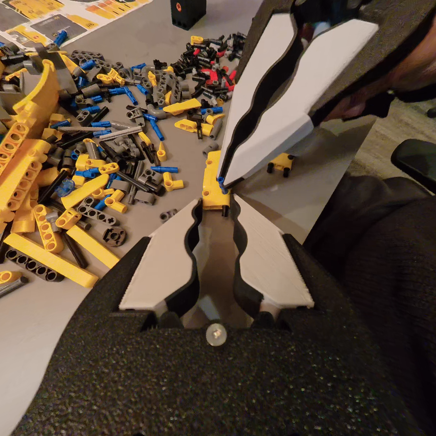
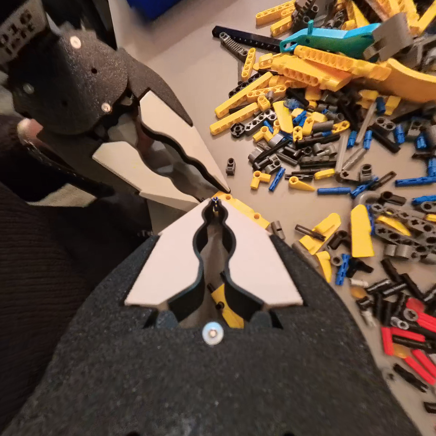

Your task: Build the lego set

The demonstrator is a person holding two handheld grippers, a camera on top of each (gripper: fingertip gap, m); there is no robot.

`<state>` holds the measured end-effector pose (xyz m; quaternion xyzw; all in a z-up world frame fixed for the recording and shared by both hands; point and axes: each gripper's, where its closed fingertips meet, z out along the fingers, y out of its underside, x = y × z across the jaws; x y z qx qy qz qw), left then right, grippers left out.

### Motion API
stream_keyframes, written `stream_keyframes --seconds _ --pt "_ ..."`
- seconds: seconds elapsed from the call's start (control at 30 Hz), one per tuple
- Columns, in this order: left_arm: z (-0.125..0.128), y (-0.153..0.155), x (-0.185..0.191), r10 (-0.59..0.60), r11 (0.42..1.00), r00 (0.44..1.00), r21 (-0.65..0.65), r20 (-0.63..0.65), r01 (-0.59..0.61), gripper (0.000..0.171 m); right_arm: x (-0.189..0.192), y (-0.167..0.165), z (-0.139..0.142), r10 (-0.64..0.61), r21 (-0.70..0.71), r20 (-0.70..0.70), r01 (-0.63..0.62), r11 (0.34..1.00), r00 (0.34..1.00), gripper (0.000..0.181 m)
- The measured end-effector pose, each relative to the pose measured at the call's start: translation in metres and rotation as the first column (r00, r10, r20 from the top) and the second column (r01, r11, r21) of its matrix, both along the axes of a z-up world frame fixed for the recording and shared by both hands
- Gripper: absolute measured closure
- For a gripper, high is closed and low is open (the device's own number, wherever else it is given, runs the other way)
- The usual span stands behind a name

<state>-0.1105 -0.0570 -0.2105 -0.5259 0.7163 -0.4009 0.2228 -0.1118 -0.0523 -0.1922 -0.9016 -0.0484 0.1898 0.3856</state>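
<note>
My left gripper (image 1: 216,199) is shut on the near end of a yellow panel piece (image 1: 212,174) with round holes and a black pin, holding it over the grey table (image 1: 151,40). My right gripper (image 1: 224,185) comes in from the upper right. It is shut on a small blue pin (image 1: 221,181) whose tip touches the side of the yellow piece. In the right wrist view, the right gripper (image 2: 215,200) pinches the blue pin (image 2: 214,200) against the yellow piece (image 2: 247,210). The left gripper (image 2: 213,194) reaches in from the upper left.
A wide pile of yellow, black, grey, blue and red building parts (image 1: 106,141) covers the table's left. A second yellow piece with black pins (image 1: 280,161) lies by the table edge. Printed sheets (image 1: 47,21) and a black box (image 1: 187,14) lie at the back. A teal tool (image 2: 330,39) lies on the pile.
</note>
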Motion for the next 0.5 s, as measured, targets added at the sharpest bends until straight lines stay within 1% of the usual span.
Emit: stream_keyframes --seconds 0.07,0.1,0.13,0.2,0.27,0.3,0.33,0.37,0.4,0.47,0.5 --pt "0.003 0.000 0.000 0.001 1.000 1.000 -0.020 0.007 -0.001 0.148 0.002 0.001 0.003 -0.027 -0.003 -0.110 0.027 1.000 0.994 0.179" --pt "0.002 0.000 0.000 -0.001 1.000 1.000 -0.015 0.004 0.001 0.148 0.002 0.001 0.003 -0.023 0.002 -0.114 0.023 1.000 0.993 0.179" --pt "0.000 -0.001 0.000 -0.003 1.000 1.000 -0.001 0.000 0.003 0.149 0.001 0.000 0.002 -0.003 0.019 -0.067 0.004 1.000 0.998 0.179" --pt "-0.003 -0.002 -0.001 -0.016 0.999 1.000 0.029 -0.013 0.017 0.148 -0.002 -0.002 -0.001 0.050 0.050 0.091 -0.055 0.997 0.995 0.178" --pt "-0.003 -0.005 -0.001 -0.025 1.000 1.000 0.017 -0.007 0.026 0.148 -0.004 -0.004 0.000 0.071 0.063 0.153 -0.081 0.995 0.986 0.178" --pt "-0.002 -0.005 -0.001 -0.024 1.000 1.000 0.014 -0.006 0.024 0.149 -0.004 -0.004 0.004 0.070 0.081 0.143 -0.082 0.993 0.987 0.179" --pt "-0.007 0.000 -0.001 -0.009 0.997 1.000 0.079 -0.028 0.011 0.148 -0.005 -0.003 0.018 0.058 0.143 0.083 -0.069 0.987 0.995 0.181" --pt "-0.008 0.000 -0.001 -0.010 0.993 1.000 0.114 -0.018 0.012 0.148 -0.004 0.000 0.040 0.035 0.215 0.005 -0.035 0.976 0.999 0.181" --pt "-0.007 0.000 -0.001 -0.007 0.995 1.000 0.099 -0.014 0.008 0.148 0.005 0.001 0.053 0.009 0.233 0.021 -0.013 0.972 1.000 0.181" --pt "-0.007 0.000 -0.001 -0.009 0.997 1.000 0.081 -0.020 0.010 0.148 0.024 -0.002 0.051 -0.028 0.205 0.206 -0.016 0.979 0.978 0.181" --pt "-0.007 0.000 -0.001 -0.013 0.996 1.000 0.092 -0.018 0.014 0.148 0.026 -0.005 0.046 -0.014 0.174 0.243 -0.029 0.984 0.970 0.181"
